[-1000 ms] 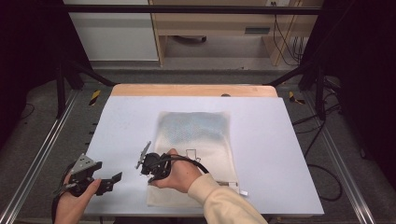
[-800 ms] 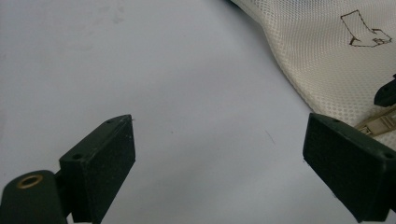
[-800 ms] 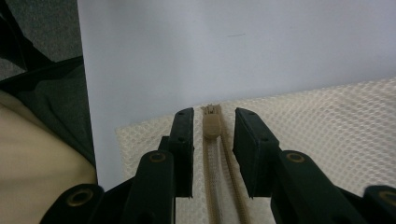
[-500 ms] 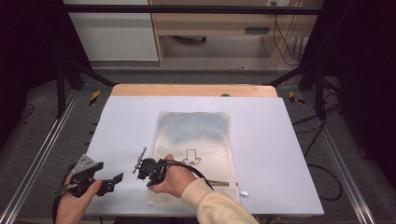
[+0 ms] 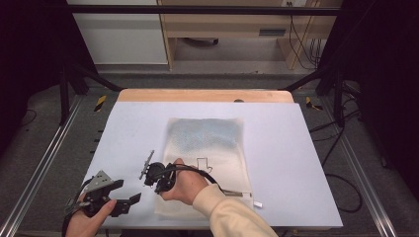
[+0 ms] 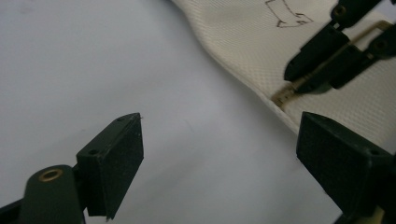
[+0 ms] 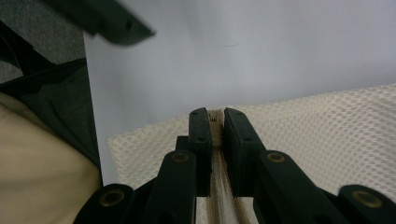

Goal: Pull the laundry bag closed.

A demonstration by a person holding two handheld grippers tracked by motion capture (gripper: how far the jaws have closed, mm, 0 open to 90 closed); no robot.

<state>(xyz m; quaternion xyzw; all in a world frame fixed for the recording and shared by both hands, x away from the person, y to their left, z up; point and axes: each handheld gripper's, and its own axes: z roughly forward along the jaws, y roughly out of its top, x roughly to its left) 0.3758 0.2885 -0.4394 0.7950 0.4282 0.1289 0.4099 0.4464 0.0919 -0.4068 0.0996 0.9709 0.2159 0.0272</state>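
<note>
A cream mesh pouch [image 5: 210,143] lies flat mid-table, with an arrow drawing [image 5: 203,164] on it and a beige zipper [image 5: 232,192] along its near edge. My right gripper [image 5: 159,188] is at the zipper's left end; its jaws have just closed and pinch the zipper tape [image 7: 215,125]. The left gripper view shows those jaws on the zipper [image 6: 292,91] too. My left gripper [image 5: 131,189] hovers over bare table left of the pouch. Its jaws [image 6: 219,140] have just narrowed a little, stand open and hold nothing.
The white tabletop [image 5: 306,163] ends in a wooden strip [image 5: 207,95] at the far side. A small white tab [image 5: 257,203] lies by the zipper's right end. Black frame rails and cables surround the table.
My left gripper has slid a little to the right, toward the pouch. The right gripper has settled slightly lower at the zipper's left end, uncovering more of the arrow drawing.
</note>
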